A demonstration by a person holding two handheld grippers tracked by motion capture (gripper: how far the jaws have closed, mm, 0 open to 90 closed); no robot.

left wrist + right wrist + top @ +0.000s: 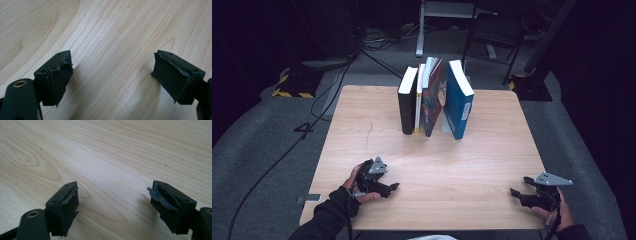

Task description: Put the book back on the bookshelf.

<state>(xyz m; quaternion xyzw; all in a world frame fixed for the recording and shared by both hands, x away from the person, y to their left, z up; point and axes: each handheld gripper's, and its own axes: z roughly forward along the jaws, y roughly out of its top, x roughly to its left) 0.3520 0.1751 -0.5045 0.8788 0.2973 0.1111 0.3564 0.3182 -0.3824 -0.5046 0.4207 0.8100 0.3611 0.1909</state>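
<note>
Several books stand upright in a row at the far middle of the wooden table [362, 125]: a black book [406, 102], a thin white and yellow book [418, 100], a colourful leaning book [433, 97] and a blue book [459, 100]. My left gripper [393, 187] rests near the front left, held by a hand, jaws pointing right. My right gripper [518, 189] rests near the front right corner, jaws pointing left. Both are open with nothing between the jaws. The left gripper [112, 77] and the right gripper [113, 207] each look down at bare wood.
The table stands on grey carpet. A dark folding chair [494, 35] and a grey desk leg [422, 30] stand behind it. Cables [327, 95] run across the floor at the left. A small tag [312, 198] hangs at the table's front left edge.
</note>
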